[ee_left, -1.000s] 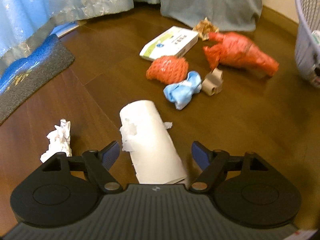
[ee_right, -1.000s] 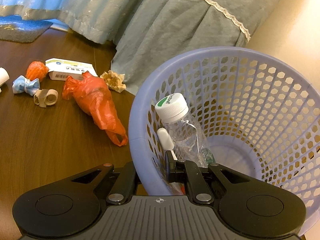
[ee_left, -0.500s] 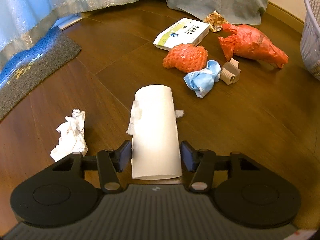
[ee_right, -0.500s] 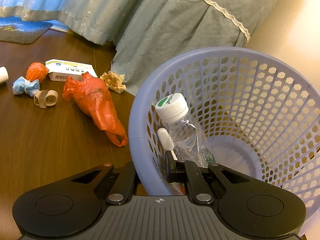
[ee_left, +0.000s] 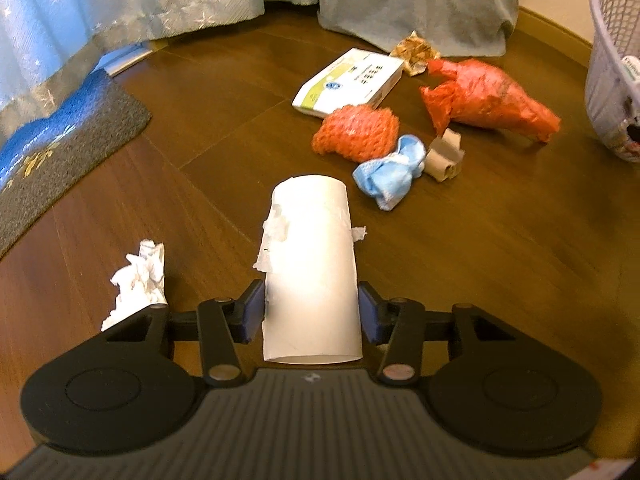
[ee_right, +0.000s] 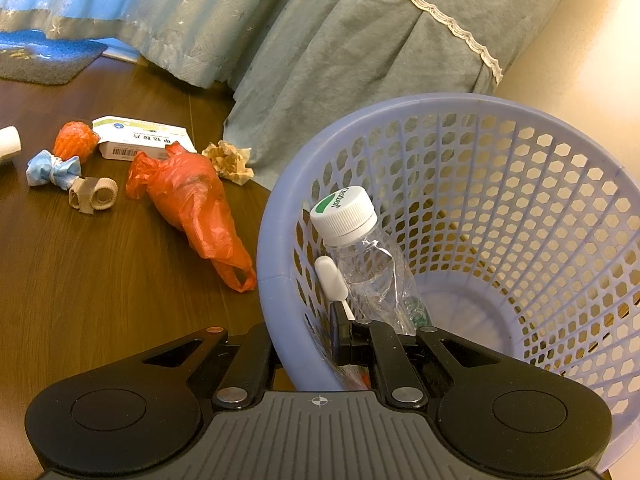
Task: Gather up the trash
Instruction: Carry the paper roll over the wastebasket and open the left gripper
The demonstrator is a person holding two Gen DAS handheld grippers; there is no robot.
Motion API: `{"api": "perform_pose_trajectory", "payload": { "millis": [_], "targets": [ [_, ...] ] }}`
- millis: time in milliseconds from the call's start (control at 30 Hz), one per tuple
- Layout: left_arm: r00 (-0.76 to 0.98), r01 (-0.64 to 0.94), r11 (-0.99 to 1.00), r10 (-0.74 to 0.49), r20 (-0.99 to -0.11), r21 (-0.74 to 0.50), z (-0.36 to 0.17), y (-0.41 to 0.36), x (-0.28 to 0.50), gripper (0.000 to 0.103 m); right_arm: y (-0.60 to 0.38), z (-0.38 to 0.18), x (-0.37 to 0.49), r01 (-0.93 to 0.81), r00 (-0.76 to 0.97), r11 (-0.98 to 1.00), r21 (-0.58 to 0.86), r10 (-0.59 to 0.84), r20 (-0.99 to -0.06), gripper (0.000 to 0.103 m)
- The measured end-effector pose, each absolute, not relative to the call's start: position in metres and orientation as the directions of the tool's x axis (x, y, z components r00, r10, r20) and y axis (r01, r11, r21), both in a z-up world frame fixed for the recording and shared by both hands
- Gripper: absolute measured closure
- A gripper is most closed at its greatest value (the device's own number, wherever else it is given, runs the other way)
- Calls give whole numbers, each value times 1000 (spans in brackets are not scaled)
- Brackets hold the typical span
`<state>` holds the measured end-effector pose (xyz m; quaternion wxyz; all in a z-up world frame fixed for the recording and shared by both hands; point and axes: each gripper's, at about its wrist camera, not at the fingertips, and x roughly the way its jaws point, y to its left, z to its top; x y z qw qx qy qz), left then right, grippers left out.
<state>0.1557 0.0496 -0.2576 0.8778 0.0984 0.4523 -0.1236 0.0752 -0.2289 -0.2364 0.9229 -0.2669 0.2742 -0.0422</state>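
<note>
**Jaws Close on Cardboard Tube as Floor Litter Awaits**

Jaws of the left gripper (ee_left: pixel 312 312) are closing on a white cardboard tube (ee_left: pixel 310 264), their blue pads touching both its sides near its close end; torn paper scraps cling to the tube, which points away over the dark wooden floor (ee_left: pixel 460 280). A crumpled white tissue (ee_left: pixel 138 280) lies just to its left. Farther off sit a blue face mask (ee_left: pixel 390 172), a small squashed cardboard roll (ee_left: pixel 444 156) touching it, an orange mesh wad (ee_left: pixel 356 132), a white medicine box (ee_left: pixel 350 82), a red plastic bag (ee_left: pixel 488 100) and a crumpled brown wrapper (ee_left: pixel 414 52) against the grey-green curtain (ee_left: pixel 412 0). A blue and grey mat (ee_left: pixel 60 148) lies at far left. The right gripper (ee_right: pixel 316 344) has its jaws pressed together on the near rim of the lilac mesh basket (ee_right: pixel 520 208), one finger outside the wall, one inside. Inside the basket stand a clear plastic bottle (ee_right: pixel 372 268) with a white cap and a small white applicator (ee_right: pixel 330 280).
</note>
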Motion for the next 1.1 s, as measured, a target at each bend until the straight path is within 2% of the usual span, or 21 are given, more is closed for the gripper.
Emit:
{"api": "perform_pose_trajectory", "payload": {
  "millis": [567, 1100],
  "targets": [
    [602, 415, 908, -315, -734, -49, -178, 19, 162, 60, -228, -237, 76, -67, 845, 853, -517, -227, -485, 97],
    [486, 699, 706, -585, -650, -114, -97, -84, 161, 60, -225, -235, 78, -66, 847, 860, -506, -220, -484, 97]
  ]
}}
